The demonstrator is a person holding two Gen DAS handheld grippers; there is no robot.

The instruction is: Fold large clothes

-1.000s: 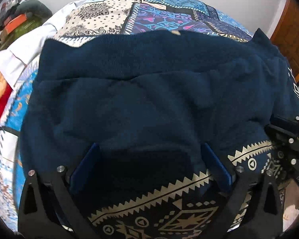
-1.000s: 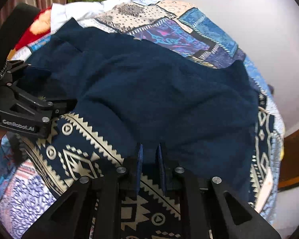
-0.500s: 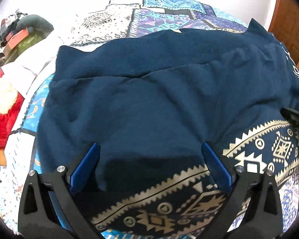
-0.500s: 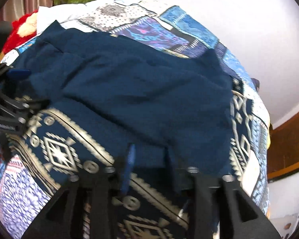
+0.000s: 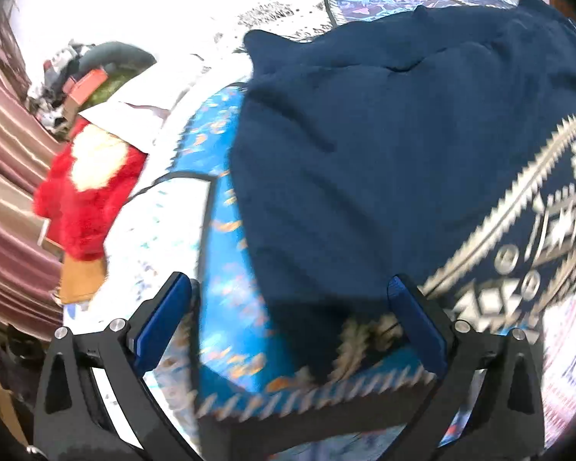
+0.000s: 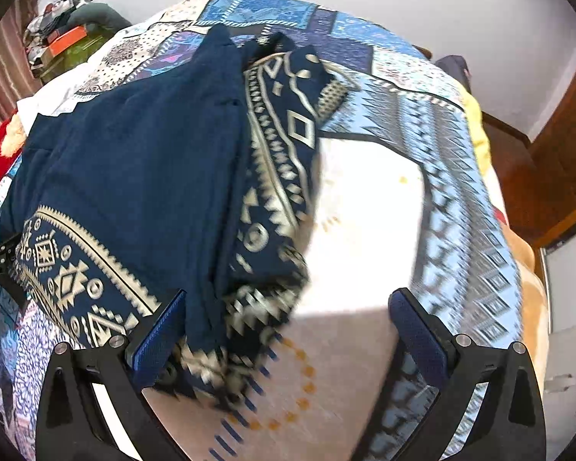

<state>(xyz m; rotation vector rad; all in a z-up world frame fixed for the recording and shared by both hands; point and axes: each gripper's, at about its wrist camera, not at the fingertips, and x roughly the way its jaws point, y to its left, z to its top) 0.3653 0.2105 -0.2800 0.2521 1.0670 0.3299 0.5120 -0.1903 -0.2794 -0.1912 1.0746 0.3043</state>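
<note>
Both tilt steeply down over the bed (image 6: 364,207). The left gripper (image 5: 288,326) is spread wide; the right gripper (image 6: 288,330) is opening, pinching nothing. The navy garment (image 6: 142,161) lies folded on the bed, its near edge blurred.

A patchwork quilt (image 6: 453,176) covers the bed. A red plush toy (image 5: 88,188) lies beside striped curtains (image 5: 7,176); a cluttered pile (image 6: 63,38) sits near the white wall (image 6: 422,4).
</note>
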